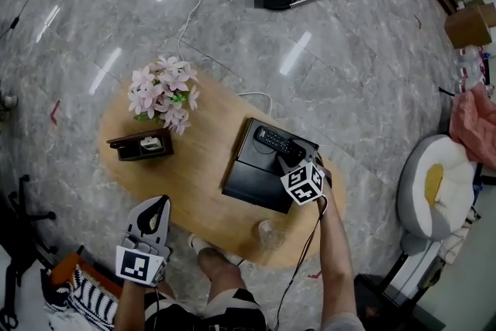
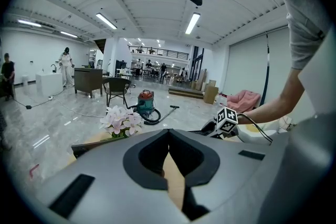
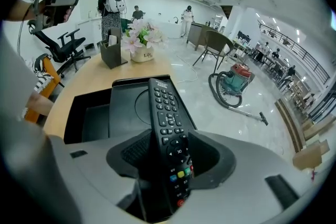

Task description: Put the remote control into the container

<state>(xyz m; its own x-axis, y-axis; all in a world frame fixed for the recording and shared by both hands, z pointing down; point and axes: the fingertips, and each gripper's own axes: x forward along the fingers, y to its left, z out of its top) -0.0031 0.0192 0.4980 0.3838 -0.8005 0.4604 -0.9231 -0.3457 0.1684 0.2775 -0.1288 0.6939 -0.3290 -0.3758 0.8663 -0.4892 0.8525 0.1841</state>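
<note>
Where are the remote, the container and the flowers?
remote (image 3: 167,123), right gripper view, on its keypad.
container (image 1: 252,186), head view, on its bare near part.
flowers (image 1: 164,93), head view, on the middle blossoms.

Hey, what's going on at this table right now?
A person is putting a remote into a black container on the wooden table. The right tongs are over the container, open wide with the remote between them. The remote's far end seems to rest on the container. The left tongs are shut and empty, held back by the table's near edge.
</note>
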